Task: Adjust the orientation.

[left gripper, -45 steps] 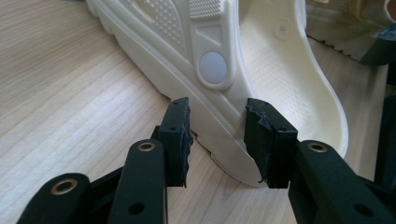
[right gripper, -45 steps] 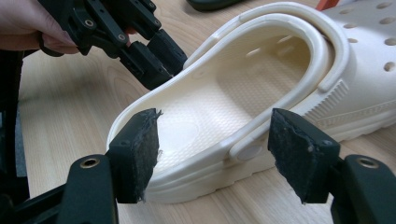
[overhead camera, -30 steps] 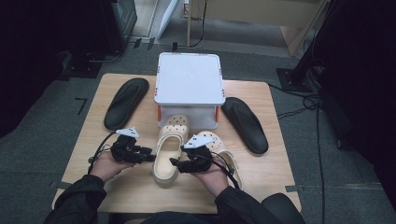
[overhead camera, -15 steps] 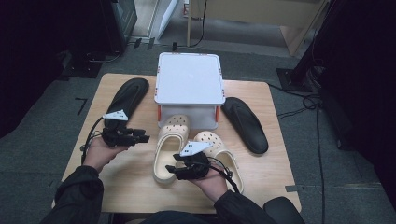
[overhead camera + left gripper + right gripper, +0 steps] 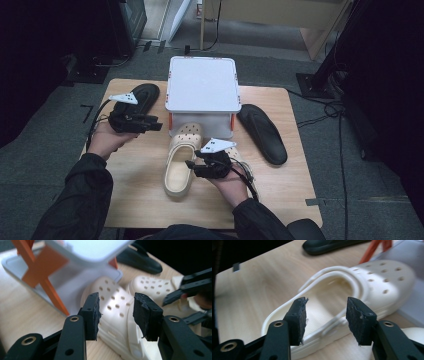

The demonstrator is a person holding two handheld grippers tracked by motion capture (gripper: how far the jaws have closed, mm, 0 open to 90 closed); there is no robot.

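A cream clog (image 5: 179,162) lies toe-first against the white lidded box (image 5: 202,82). A second cream clog (image 5: 246,167) lies to its right, mostly under my right hand. My left gripper (image 5: 157,125) hovers left of the box with its jaws pointing right, open and empty; in the left gripper view (image 5: 116,315) the clog's toe (image 5: 112,302) lies beyond the jaws. My right gripper (image 5: 190,167) points left at the first clog's right rim. Its jaws (image 5: 328,318) have just been closing and stand apart, with the clog's opening (image 5: 329,298) beyond them and nothing pressed between the pads.
One black insole (image 5: 142,95) lies left of the box and another (image 5: 262,132) to its right. The box has orange latches (image 5: 37,267). Bare wooden tabletop (image 5: 135,190) stretches along the near edge. Dark floor with cables surrounds the table.
My left gripper has lifted off the table and moved away from me, toward the left black insole. The right gripper's jaws have narrowed while that hand stayed by the clog.
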